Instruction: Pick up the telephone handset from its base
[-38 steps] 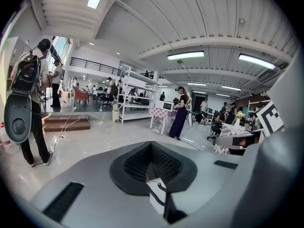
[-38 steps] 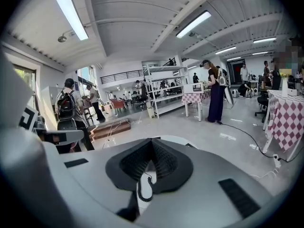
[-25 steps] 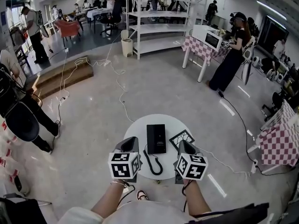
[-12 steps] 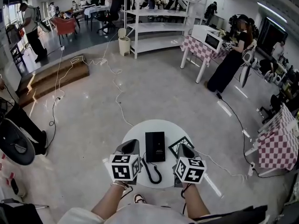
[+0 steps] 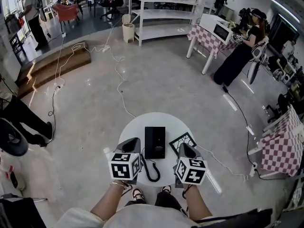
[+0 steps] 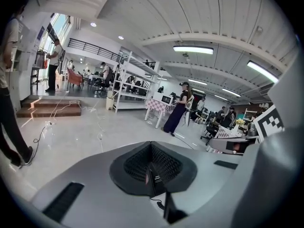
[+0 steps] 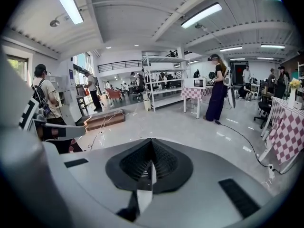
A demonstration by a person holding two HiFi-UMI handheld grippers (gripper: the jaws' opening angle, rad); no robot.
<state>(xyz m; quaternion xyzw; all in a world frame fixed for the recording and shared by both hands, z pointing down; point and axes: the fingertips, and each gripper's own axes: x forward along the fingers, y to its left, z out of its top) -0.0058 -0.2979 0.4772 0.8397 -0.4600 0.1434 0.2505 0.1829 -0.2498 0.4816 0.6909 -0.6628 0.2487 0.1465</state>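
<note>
Boxy black telephone (image 5: 155, 142) on round white table (image 5: 133, 127); left gripper (image 5: 134, 142), right gripper (image 5: 183, 147): ribbed jaws together, empty.

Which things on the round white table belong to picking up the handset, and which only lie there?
Belong to the job:
- black rectangular telephone
- black curly cord of the telephone
- left gripper and right gripper, both shut and empty

Only lying there:
- square black-and-white patterned card, beside the telephone

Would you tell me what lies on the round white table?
A black telephone, its coiled cord and a patterned marker card. The left gripper and right gripper cover the table's near edge.
</note>
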